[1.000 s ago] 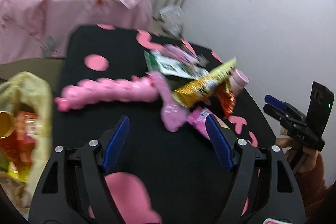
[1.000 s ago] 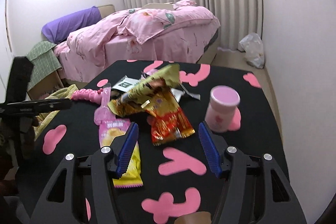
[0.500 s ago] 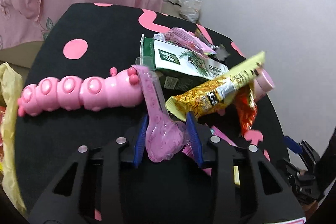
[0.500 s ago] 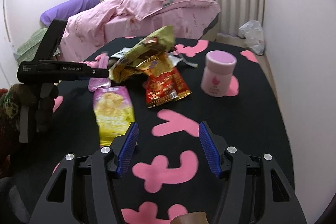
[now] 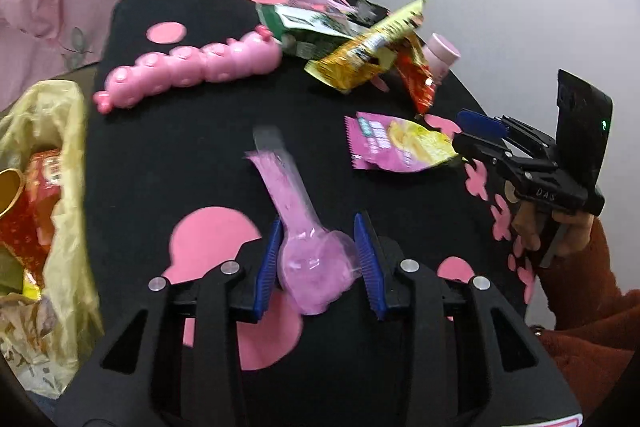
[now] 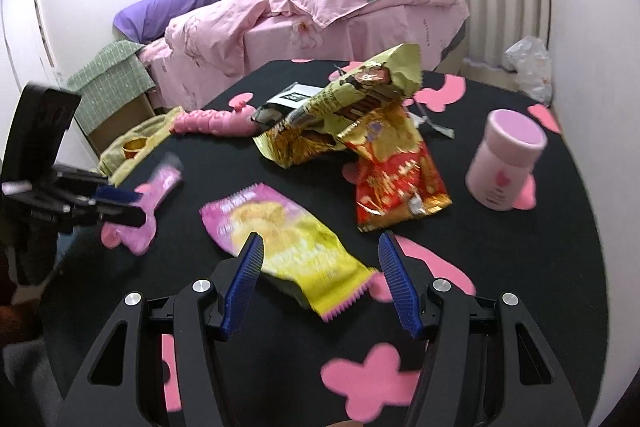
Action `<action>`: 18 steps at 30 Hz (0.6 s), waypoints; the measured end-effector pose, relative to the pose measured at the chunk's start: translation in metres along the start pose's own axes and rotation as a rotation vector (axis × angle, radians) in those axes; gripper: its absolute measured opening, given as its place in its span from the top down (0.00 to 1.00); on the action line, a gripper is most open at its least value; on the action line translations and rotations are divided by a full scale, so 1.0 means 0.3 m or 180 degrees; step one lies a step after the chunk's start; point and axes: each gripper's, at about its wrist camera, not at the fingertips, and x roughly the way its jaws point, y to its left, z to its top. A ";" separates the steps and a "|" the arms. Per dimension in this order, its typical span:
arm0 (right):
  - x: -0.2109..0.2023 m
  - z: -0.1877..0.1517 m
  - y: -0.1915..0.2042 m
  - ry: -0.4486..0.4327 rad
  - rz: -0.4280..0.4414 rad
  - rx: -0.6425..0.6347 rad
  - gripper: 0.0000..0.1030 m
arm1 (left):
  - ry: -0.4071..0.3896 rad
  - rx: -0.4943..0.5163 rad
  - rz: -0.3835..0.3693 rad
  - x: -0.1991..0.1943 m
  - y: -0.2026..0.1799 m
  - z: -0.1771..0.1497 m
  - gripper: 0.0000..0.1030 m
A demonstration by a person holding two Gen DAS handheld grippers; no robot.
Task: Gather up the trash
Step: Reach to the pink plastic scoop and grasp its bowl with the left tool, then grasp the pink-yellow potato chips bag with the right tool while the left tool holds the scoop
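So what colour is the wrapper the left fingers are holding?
Pink wrapper, translucent plastic; the left wrist view shows it best.

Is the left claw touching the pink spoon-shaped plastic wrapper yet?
Touching. The left wrist view shows the left claw closed on the pink spoon-shaped plastic wrapper, both blue pads pressed against its round end, no gap either side.

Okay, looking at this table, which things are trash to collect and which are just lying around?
For the job:
- pink wrapper held in the left gripper
- pink-and-yellow snack bag under the open right gripper
- red packet
- gold wrapper
- green-and-white packet
- yellow trash bag

Just lying about:
- pink caterpillar toy
- pink jar
- bed
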 end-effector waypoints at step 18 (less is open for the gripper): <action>0.034 -0.078 0.032 0.0300 -0.0077 0.0045 0.45 | -0.0524 -0.0510 0.0311 -0.050 -0.004 -0.072 0.62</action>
